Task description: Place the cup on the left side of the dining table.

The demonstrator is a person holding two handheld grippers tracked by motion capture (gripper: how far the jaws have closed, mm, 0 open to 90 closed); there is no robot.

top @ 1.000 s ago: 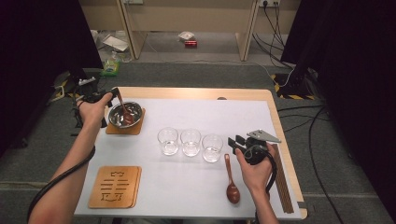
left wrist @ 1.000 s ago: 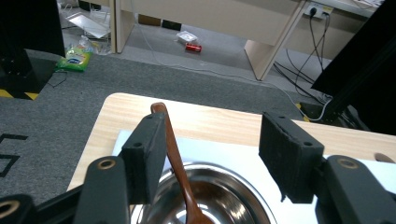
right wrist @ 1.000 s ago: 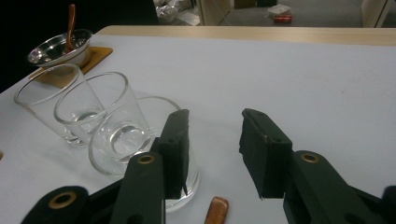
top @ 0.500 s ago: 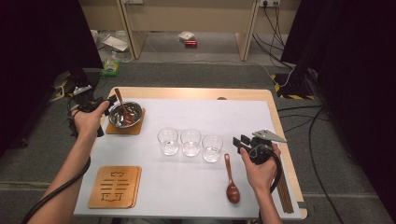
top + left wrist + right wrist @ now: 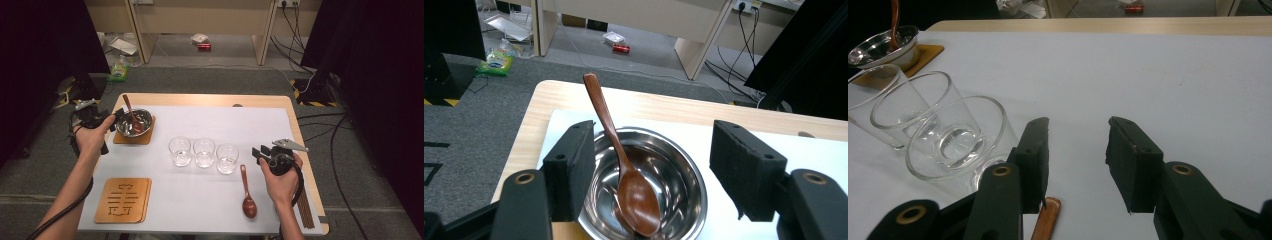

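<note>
A steel bowl (image 5: 135,123) sits on a wooden coaster (image 5: 131,138) at the table's left. A brown wooden spoon (image 5: 624,165) rests in the bowl, its handle leaning up over the far rim. My left gripper (image 5: 115,120) is just left of the bowl with its jaws pointing at it. The left gripper (image 5: 654,150) is open; its jaws have just been opening, with nothing pressed between them. My right gripper (image 5: 258,153) is open and empty beside the rightmost of three glasses (image 5: 227,158). A second wooden spoon (image 5: 247,194) lies on the sheet near it.
Three clear glasses stand in a row mid-table (image 5: 955,140). A carved wooden coaster (image 5: 123,199) lies at the front left. Dark chopsticks (image 5: 303,210) lie along the right edge. A white sheet (image 5: 200,200) covers the wooden table.
My left hand has drawn back to the left, off the bowl, and its jaws have widened. The spoon stays leaning in the bowl. The right hand has barely moved.
</note>
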